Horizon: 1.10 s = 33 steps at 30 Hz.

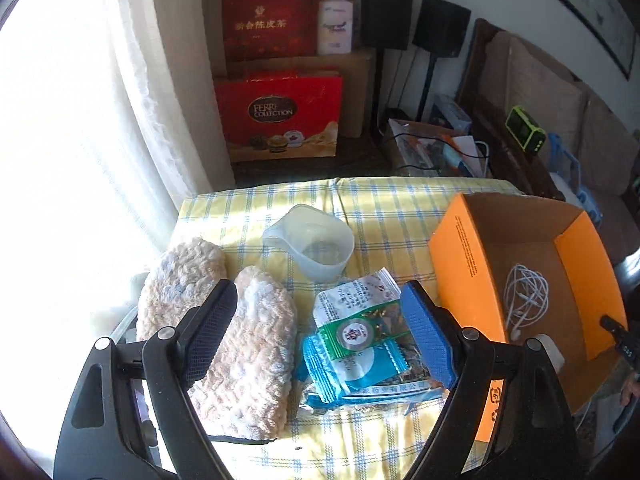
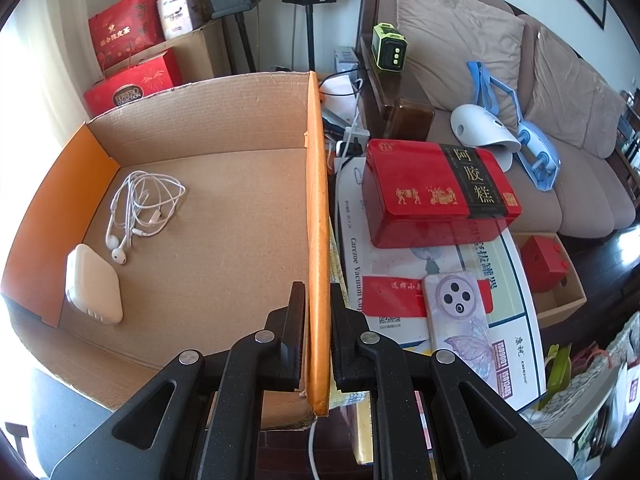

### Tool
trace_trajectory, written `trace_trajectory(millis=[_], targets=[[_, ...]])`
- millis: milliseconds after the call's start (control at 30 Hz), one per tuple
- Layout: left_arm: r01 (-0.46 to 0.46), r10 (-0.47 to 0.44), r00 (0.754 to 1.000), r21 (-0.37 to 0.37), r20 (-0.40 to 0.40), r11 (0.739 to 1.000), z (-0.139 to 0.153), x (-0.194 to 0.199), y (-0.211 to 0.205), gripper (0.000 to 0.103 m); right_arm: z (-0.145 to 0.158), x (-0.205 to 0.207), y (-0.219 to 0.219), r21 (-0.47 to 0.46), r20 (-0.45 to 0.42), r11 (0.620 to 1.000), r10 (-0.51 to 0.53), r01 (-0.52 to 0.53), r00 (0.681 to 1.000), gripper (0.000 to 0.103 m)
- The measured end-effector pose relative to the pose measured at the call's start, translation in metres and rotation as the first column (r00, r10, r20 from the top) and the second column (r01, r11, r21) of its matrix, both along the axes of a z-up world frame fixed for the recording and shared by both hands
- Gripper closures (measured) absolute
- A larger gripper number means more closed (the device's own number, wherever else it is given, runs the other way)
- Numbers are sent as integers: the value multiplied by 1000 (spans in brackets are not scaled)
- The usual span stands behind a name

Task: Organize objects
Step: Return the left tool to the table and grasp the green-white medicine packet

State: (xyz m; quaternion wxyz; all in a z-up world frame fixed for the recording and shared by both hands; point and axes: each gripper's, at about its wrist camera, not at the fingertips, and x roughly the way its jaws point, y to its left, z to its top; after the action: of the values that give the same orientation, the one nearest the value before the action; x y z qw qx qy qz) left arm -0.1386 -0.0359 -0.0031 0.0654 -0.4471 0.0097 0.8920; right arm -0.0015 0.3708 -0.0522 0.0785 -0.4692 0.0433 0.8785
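Note:
My left gripper (image 1: 320, 320) is open and empty, hovering above a pair of fluffy beige slippers (image 1: 224, 320) and a pile of blue and green sachets (image 1: 360, 340) on a yellow checked cloth (image 1: 400, 208). A translucent plastic cup (image 1: 312, 240) stands behind them. An orange cardboard box (image 1: 464, 264) stands to the right with white earphones (image 1: 524, 296) inside. My right gripper (image 2: 318, 320) is shut on the box's orange side wall (image 2: 316, 200). Inside the box lie the earphones (image 2: 140, 204) and a white charger (image 2: 94, 284).
Red gift boxes (image 1: 280, 112) and black speakers (image 1: 384, 12) stand behind the table. To the right of the box are a red tin (image 2: 436, 192), a phone (image 2: 460, 312), printed cartons (image 2: 384, 272) and a brown sofa (image 2: 560, 80) with a white massager (image 2: 480, 128).

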Motion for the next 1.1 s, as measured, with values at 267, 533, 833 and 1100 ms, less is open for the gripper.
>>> trace_trajectory(millis=[267,533,833,1100], targets=[[-64,61,994,36,96,997,-38,-12,-42,21,0,-1,0,4,3,1000,-1,1,1000,92],[1,-15,987,93,159,996,-61,-12,-19,21,0,-1,0,4,4,1000,-1,1,1000,92],[51,-65,980,75,186,996,-68,-28,26,21,-1,0,-2,11,7,1000,-3,3,1000,92],[97,-100,967,24,236,995,-83,-40,60,21,-1,0,-2,11,8,1000,-4,4,1000,91]])
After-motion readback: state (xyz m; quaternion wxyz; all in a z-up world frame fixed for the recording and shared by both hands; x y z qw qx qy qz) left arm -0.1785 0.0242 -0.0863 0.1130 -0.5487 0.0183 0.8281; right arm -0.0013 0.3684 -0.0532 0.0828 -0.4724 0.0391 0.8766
